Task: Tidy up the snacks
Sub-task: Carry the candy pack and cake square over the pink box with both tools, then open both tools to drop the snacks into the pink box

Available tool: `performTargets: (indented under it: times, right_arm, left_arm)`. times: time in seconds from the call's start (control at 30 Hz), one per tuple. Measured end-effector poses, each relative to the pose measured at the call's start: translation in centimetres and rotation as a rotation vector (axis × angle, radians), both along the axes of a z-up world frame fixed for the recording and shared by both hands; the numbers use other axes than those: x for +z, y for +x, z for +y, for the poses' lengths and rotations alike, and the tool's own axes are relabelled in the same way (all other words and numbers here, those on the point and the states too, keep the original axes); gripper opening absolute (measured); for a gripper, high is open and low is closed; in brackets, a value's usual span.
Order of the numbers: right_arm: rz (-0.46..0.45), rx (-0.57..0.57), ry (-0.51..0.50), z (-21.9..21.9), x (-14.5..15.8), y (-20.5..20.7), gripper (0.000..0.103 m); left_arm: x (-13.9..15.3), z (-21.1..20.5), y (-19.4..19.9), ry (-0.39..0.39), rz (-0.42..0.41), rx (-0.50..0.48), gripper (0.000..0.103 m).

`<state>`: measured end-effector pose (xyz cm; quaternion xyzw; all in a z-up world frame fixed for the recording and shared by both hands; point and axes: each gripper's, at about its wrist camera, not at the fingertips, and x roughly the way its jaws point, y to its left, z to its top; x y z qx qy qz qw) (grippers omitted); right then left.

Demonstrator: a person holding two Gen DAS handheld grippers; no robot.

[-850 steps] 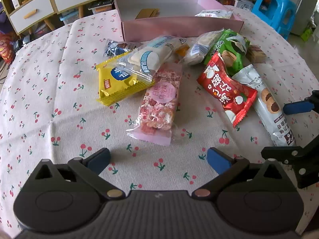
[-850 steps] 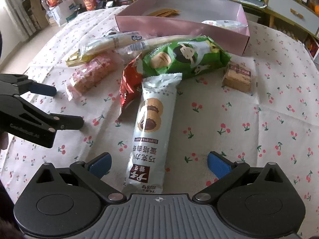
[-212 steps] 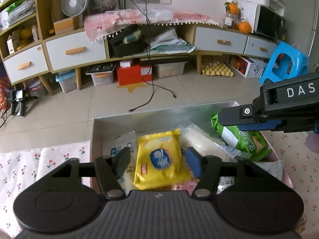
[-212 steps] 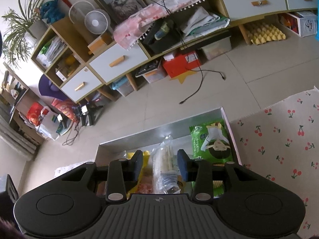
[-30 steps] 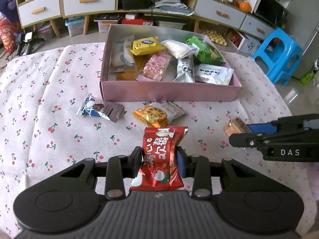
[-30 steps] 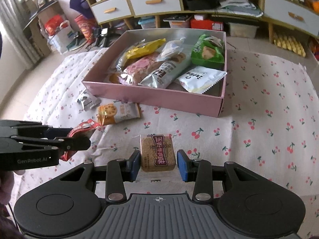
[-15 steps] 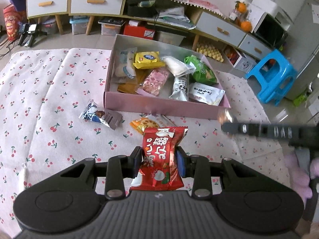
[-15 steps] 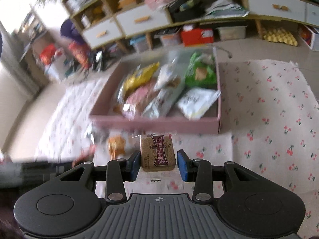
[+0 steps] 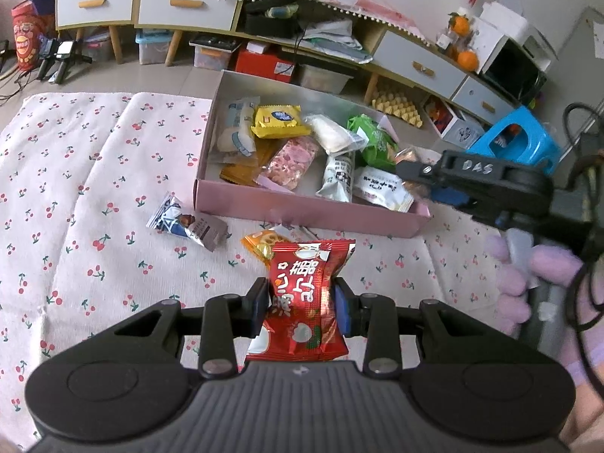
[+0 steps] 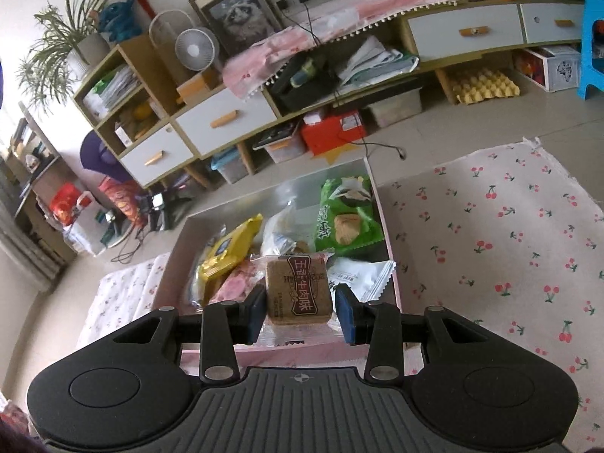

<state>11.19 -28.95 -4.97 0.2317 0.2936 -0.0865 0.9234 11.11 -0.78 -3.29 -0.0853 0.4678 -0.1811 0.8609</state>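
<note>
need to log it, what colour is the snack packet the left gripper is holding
Red, with white characters and a bit of green, clearest in the left wrist view: red snack packet clamped in the left gripper.

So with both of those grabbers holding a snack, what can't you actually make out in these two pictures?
- Orange snack packet, left wrist view: mostly hidden behind the held red packet.
- Brown wrapper in the pink box, left wrist view: buried under other snacks.
- Box's near wall, right wrist view: covered by the right gripper and its brown biscuit.
- Print on the blue-and-grey packet: too small to read.
</note>
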Motion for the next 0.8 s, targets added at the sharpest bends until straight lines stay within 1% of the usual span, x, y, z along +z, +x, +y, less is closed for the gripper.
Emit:
performTargets:
  times: [0.07, 0.13, 0.2, 0.23, 0.43, 0.5, 0.57, 0.7, 0.8]
  right_arm:
    - [-0.002, -0.01, 0.011, -0.1, -0.5, 0.3, 0.039]
    - [-0.045, -0.04, 0.045, -0.5, -0.7, 0.0, 0.041]
    - [-0.057, -0.055, 0.086, -0.9, -0.5, -0.1, 0.05]
    - [-0.069, -0.056, 0.1, -1.0, -0.4, -0.3, 0.051]
    - [-0.055, -0.043, 0.071, -0.7, -0.2, -0.5, 0.053]
    - [-0.053, -0.054, 0.077, -0.8, -0.2, -0.6, 0.057]
    - [-0.057, -0.066, 0.09, -1.1, -0.1, -1.0, 0.06]
    - [-0.077, -0.073, 0.124, -1.6, 0.0, -1.3, 0.061]
    - [-0.087, -0.083, 0.133, -2.1, -0.1, -1.4, 0.062]
  left_arm:
    - [0.1, 0.1, 0.2, -0.011, 0.001, 0.007, 0.033]
    - [0.3, -0.1, 0.5, -0.013, -0.006, 0.01, 0.033]
    - [0.5, -0.1, 1.1, -0.024, -0.011, 0.015, 0.033]
    - [0.7, -0.2, 1.6, -0.024, -0.018, 0.014, 0.033]
    - [1.6, -0.9, 4.7, 0.013, -0.077, 0.04, 0.033]
    - [1.6, -1.4, 6.1, 0.027, -0.091, 0.038, 0.033]
    - [1.6, -2.3, 7.7, 0.033, -0.097, 0.021, 0.033]
    - [1.0, -5.1, 10.7, 0.053, -0.118, -0.026, 0.033]
    - [0.3, -7.0, 12.5, 0.031, -0.116, -0.044, 0.033]
